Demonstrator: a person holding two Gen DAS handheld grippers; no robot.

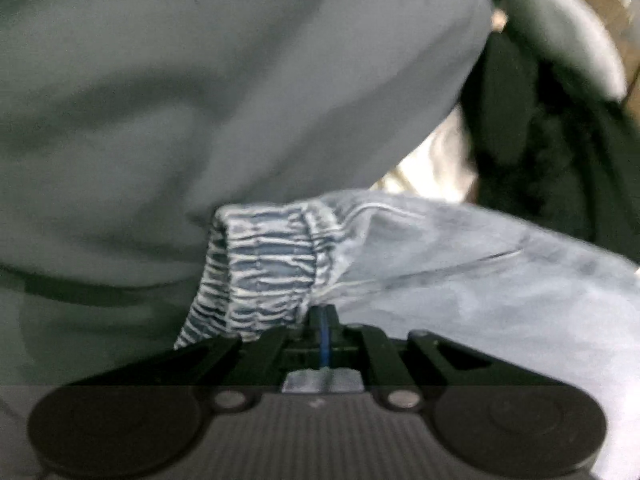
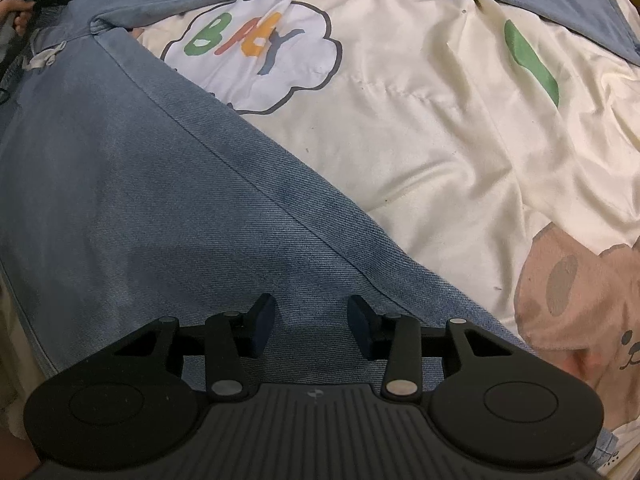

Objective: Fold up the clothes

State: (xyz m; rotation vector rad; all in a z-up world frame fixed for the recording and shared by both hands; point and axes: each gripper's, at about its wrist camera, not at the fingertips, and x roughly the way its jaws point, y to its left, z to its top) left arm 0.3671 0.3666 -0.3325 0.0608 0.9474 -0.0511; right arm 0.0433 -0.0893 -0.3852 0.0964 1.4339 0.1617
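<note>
Light blue denim trousers (image 2: 140, 208) lie spread on a cream bedsheet, one leg running diagonally and the other along the top of the right wrist view. In the left wrist view their gathered elastic waistband (image 1: 260, 272) is raised in front of a person's grey top. My left gripper (image 1: 324, 316) is shut on the waistband's edge, pads pressed together. My right gripper (image 2: 310, 324) points down over the lower part of the leg with its jaws apart. Its blue pads (image 2: 264, 320) stand just above the denim, and no fold of cloth is between them.
The cream bedsheet (image 2: 420, 152) carries a cloud print with coloured letters (image 2: 256, 48), a green mark (image 2: 532, 64) and a bear print (image 2: 580, 300). A white drawstring (image 2: 40, 58) lies at the trousers' waist. The person's grey top (image 1: 200, 80) fills the left wrist view, with dark shapes (image 1: 540, 140) at right.
</note>
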